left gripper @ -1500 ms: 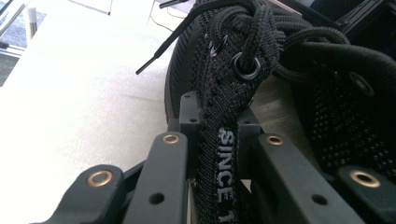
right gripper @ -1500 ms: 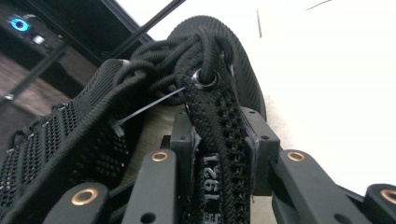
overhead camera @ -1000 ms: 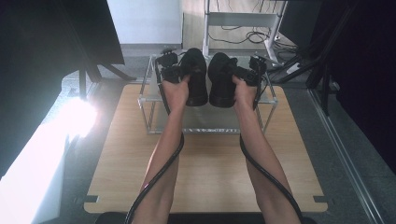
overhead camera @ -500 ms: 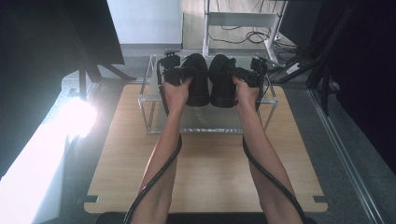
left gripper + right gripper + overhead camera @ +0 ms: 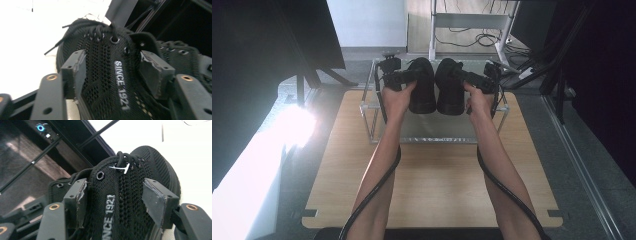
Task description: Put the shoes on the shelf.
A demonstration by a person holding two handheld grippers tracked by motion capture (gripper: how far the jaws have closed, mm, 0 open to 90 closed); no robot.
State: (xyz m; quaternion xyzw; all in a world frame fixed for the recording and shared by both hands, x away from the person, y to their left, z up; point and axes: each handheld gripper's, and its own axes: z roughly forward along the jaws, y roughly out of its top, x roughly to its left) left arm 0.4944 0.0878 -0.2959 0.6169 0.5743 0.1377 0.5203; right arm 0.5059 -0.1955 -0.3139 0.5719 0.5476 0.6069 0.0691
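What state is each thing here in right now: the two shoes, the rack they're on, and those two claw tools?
Left shoe: upright on the rack, laced, beside its pair.
Right shoe: upright on the rack, laced.
Rack: standing on the wooden table.
Left gripper: jaws just opened, pads astride the left shoe, not pressing.
Right gripper: jaws just opened, pads astride the right shoe, not pressing.

We see two black shoes side by side on a clear rack (image 5: 377,120) — the left shoe (image 5: 422,87) beside our left gripper (image 5: 404,76), the right shoe (image 5: 449,87) beside our right gripper (image 5: 472,77).
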